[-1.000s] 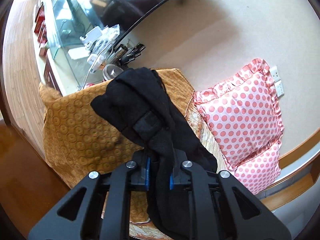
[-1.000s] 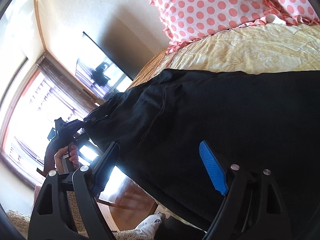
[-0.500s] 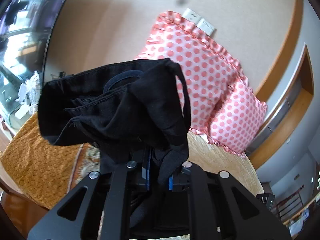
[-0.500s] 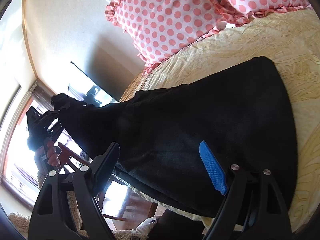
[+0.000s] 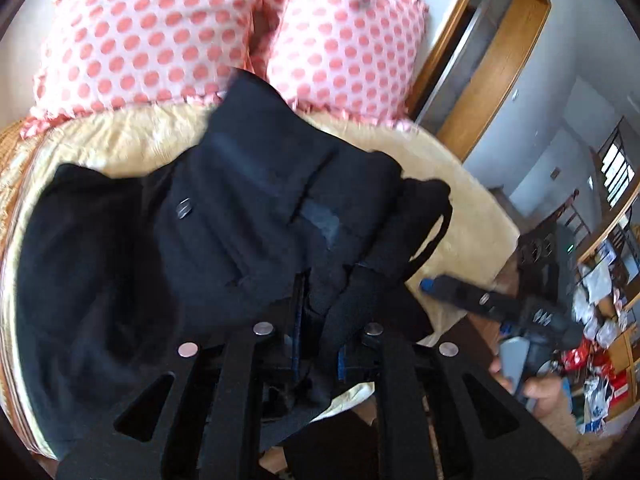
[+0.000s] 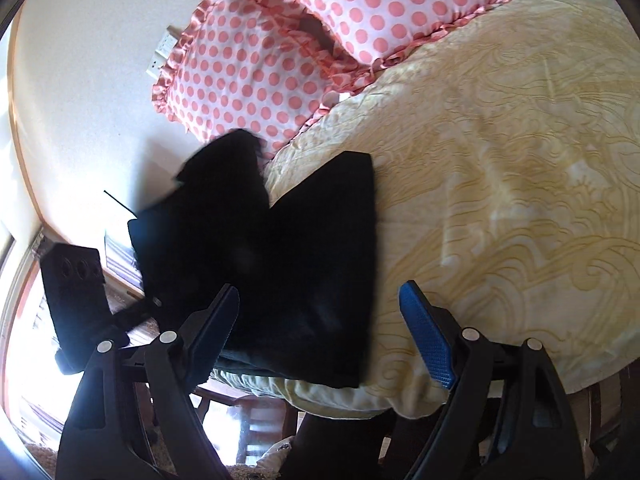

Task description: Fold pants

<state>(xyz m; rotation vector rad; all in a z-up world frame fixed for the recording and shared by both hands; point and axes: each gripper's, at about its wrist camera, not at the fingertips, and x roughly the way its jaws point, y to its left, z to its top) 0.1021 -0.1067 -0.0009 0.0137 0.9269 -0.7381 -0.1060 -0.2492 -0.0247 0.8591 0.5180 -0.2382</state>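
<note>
— What's on the bed (image 6: 500, 184) from where you stand?

— A cream quilted cover with two pink polka-dot pillows (image 5: 152, 36) against the wall; the black pants (image 6: 312, 272) lie near its front edge, one half flat on the cover, the waist end (image 5: 256, 200) raised above it and doubled over; a metal button (image 5: 184, 208) shows on that raised part.

— And the grippers?

— The left gripper (image 5: 320, 320) is clamped tight on a bunch of the black cloth — its blue pads barely show on either side of it; the right gripper (image 6: 320, 332) has its fingers spread wide with nothing pinched between them; one finger sits over the flat half of the pants, the blue pad (image 6: 428, 340) of the other over bare cover.
</note>
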